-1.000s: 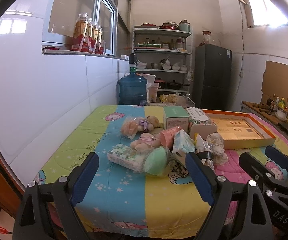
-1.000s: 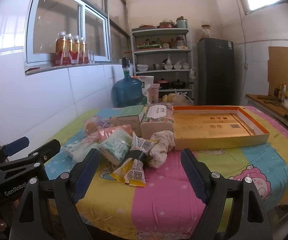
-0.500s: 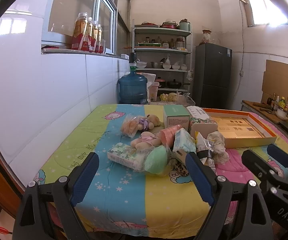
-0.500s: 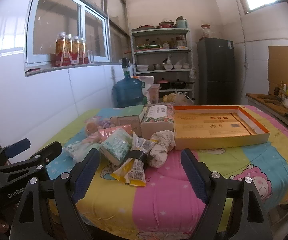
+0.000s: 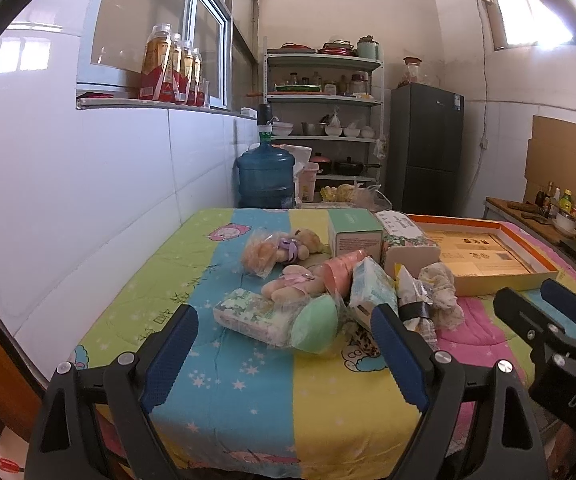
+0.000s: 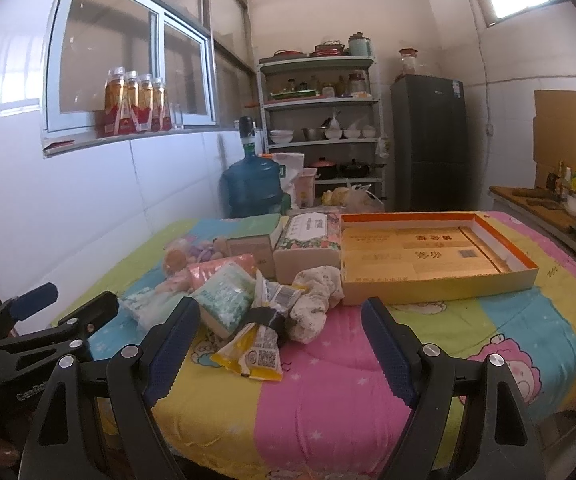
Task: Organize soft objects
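Both grippers hang short of the near table edge with nothing between their blue pads. Left gripper (image 5: pixel 284 354) stands with its jaws spread wide, and right gripper (image 6: pixel 280 346) is spread just as wide beside it.

Straight ahead of the left gripper, on the bright patchwork quilt (image 5: pixel 224 392), lies a floral-printed soft tissue pack (image 5: pixel 248 314) touching a mint-green rounded foam sponge in clear wrap (image 5: pixel 315 328). Just beyond them rests a small tan plush bear in a pink dress (image 5: pixel 293 285), and farther off a second plush toy in crinkly clear plastic (image 5: pixel 274 252).

Ahead of the right gripper sits a yellow and clear snack pouch cinched by a black band (image 6: pixel 256 346), with a crumpled cream floral cloth (image 6: pixel 315 300) touching its right side and a teal-printed tissue pack (image 6: pixel 228 298) to its left. Farther ahead and to the right lies a shallow orange-rimmed cardboard tray (image 6: pixel 439 288), probably where the pile is meant to go.

All of this looks light and squashy. Film wrappers will likely be slippery and will crumple, so a pinch across the narrow middle of a pack should hold better than a corner. For the bear, the torso seems the firmest grasp. Cloth will droop, so gather a thick fold.
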The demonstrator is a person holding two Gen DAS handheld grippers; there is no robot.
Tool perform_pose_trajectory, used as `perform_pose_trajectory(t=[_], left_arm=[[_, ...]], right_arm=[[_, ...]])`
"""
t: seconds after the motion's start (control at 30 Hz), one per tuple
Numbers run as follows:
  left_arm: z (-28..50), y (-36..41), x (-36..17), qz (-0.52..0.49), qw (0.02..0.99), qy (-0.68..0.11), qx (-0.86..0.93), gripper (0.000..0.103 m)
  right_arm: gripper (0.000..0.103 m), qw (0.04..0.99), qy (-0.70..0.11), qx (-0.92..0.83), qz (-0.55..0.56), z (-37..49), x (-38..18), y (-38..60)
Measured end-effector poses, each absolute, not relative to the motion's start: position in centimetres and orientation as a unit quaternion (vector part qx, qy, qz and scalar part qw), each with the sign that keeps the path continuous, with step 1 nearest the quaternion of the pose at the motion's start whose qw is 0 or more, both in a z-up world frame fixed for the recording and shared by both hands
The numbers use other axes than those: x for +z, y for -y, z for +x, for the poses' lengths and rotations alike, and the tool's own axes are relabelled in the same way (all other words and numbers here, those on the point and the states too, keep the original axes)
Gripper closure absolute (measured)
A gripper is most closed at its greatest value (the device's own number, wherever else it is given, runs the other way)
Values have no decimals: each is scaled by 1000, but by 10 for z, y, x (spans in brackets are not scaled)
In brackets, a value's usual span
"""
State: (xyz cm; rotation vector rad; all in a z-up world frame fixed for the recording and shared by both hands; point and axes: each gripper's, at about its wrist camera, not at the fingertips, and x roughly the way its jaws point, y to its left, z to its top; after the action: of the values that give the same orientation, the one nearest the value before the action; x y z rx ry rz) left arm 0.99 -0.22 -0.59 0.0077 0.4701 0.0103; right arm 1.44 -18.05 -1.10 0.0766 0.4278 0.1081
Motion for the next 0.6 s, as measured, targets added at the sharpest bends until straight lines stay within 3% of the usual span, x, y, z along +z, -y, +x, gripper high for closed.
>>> perform_pose_trajectory(t=[0.6], left_arm=[[53,-10,-22,0,967,-256,19,14]], right_arm=[[19,969,-235,63,29,60,-27,176]])
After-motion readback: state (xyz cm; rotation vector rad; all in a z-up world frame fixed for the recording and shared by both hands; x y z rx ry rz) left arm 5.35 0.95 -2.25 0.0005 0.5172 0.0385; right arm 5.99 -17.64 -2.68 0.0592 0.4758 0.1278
